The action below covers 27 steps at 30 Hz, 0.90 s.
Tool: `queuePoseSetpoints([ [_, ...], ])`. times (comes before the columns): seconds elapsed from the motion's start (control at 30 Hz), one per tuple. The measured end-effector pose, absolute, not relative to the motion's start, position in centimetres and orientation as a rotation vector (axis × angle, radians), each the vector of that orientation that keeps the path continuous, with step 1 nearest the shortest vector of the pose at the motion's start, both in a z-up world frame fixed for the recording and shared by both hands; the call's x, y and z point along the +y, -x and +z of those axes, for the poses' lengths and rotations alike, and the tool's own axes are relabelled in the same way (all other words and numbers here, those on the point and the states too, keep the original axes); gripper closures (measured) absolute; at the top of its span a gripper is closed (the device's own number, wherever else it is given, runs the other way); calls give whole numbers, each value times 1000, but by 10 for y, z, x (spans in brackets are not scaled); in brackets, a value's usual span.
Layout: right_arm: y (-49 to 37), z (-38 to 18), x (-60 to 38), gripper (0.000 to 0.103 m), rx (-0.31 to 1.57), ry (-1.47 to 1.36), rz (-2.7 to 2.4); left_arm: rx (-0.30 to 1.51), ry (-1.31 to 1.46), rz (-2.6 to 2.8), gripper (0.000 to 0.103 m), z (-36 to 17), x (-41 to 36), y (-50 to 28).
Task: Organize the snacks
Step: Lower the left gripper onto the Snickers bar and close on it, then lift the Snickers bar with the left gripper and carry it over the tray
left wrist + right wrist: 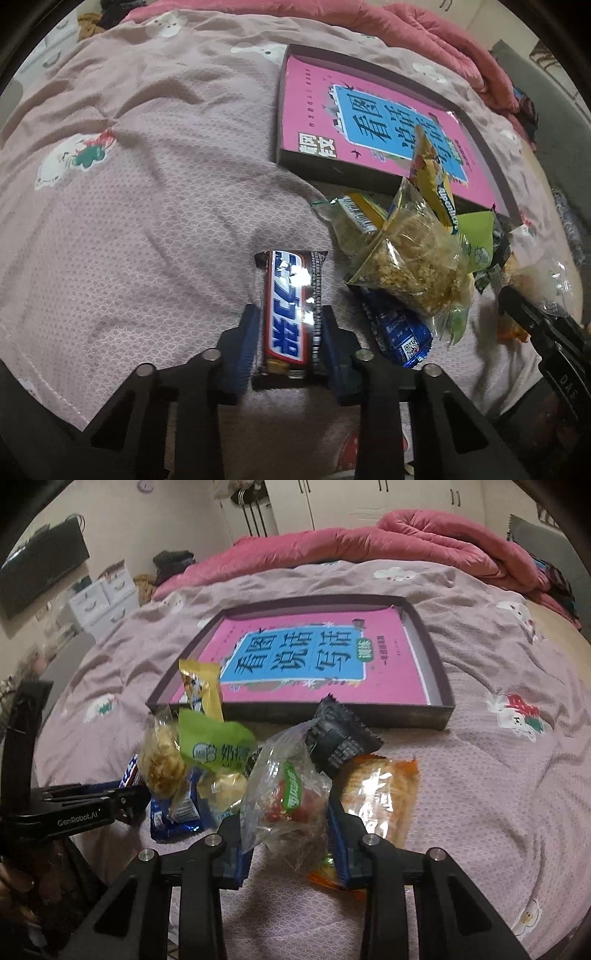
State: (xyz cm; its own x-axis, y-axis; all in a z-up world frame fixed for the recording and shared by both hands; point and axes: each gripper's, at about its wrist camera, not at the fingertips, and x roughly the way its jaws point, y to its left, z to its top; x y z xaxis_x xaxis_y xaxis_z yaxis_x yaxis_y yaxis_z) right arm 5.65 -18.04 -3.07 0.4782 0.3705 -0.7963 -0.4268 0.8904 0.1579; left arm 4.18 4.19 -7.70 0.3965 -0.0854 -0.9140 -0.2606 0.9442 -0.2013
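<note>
Holding a chocolate bar [291, 314] in my left gripper [290, 325], jaws closed against its long sides, I see the bar's long axis running straight out along the fingers, toward open bedsheet [147, 221]. My right gripper [291, 812] has its jaws pinched on a clear bag [284, 797] with something red and green inside, lifted at the near edge of the snack pile [207, 760]. The box [439, 686], with a pink book [314, 664] lying in it, sits just beyond the pile, dead ahead of the right jaws and off to the right of the left ones. I judge the right hand nearer, so its bag should go in first.
</note>
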Motion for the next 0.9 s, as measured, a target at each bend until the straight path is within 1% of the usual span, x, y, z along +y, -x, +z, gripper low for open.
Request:
queuePoseSetpoints([
  [0.27,-53,-24,-183,68,927,53,491,1127,410,53,74,-67,55,-32],
  [0.6,-52,-19,-184,68,902,46,494,1074,420,52,74,-43,68,-11],
  [0.9,-51,-13,-187,68,873,36,495,1037,434,73,74,-27,78,-8],
])
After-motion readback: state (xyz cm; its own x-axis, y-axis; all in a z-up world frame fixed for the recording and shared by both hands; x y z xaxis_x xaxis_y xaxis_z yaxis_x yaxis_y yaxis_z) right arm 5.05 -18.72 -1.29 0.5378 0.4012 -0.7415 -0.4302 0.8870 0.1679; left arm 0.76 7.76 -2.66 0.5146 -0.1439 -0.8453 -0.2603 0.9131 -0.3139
